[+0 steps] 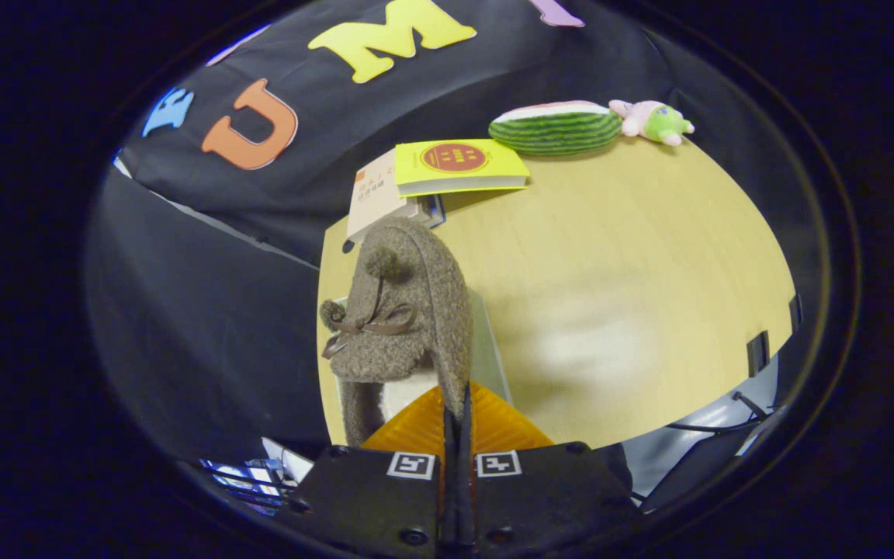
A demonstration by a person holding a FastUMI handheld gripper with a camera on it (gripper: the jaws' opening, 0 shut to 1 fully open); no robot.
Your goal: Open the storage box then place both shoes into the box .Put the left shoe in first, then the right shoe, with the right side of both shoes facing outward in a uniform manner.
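Note:
A brown fuzzy shoe with two pom-poms and a thin ribbon bow hangs tilted above the left end of the wooden table. Its pale lining shows just ahead of the fingers. My gripper is shut on the shoe's rim, which runs down into the narrow line between the two fingers. A pale flat panel, perhaps part of the storage box, shows just behind the shoe on its right; most of it is hidden by the shoe.
Beyond the shoe lie a yellow book stacked on a cream book. A watermelon plush and a pink-and-green plush toy rest at the table's far edge. Black clips sit on the right edge.

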